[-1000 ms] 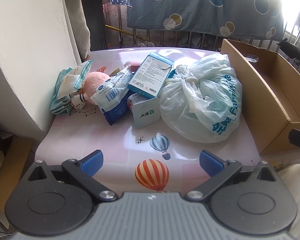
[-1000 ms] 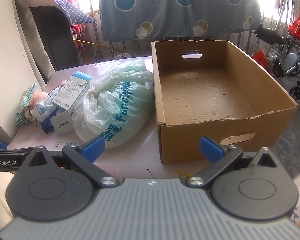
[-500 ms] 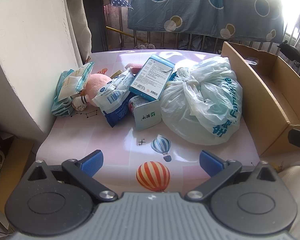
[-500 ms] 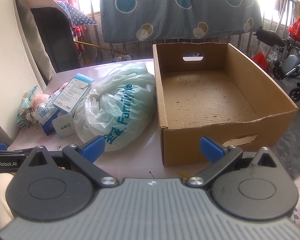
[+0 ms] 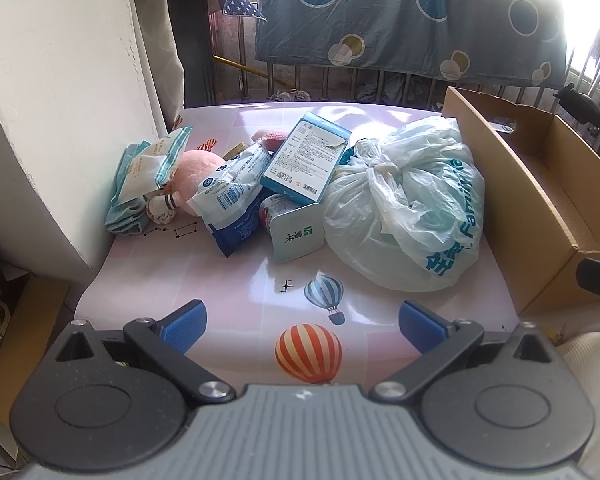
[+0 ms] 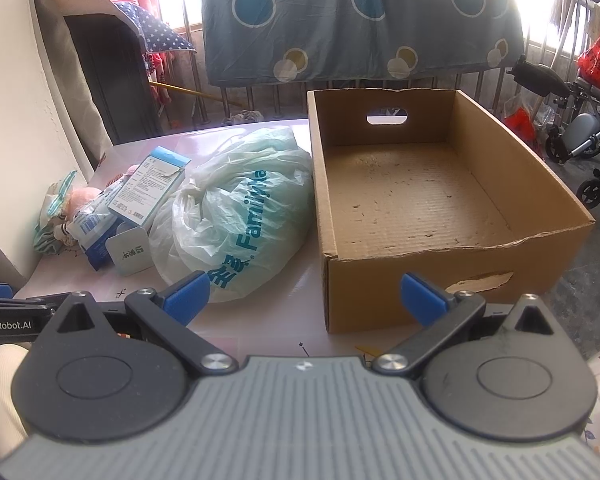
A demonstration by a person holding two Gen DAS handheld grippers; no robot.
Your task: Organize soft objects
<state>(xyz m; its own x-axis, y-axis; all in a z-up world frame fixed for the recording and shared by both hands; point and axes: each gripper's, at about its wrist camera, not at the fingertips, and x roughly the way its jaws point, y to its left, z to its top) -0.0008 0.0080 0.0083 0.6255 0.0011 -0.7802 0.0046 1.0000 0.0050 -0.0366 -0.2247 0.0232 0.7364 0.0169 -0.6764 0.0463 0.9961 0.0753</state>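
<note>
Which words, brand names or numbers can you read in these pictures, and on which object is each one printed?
"GenRobot.AI": on the left gripper's black side, seen at the left edge of the right wrist view.
"Family" in teal letters, the rest creased away: on the tied plastic bag; the teal characters below it are not clear.
Fine print and barcode on the blue and white box: too small.
Barcode digits on the blue pouch: blurred.
Characters on the small white carton: unclear.
</note>
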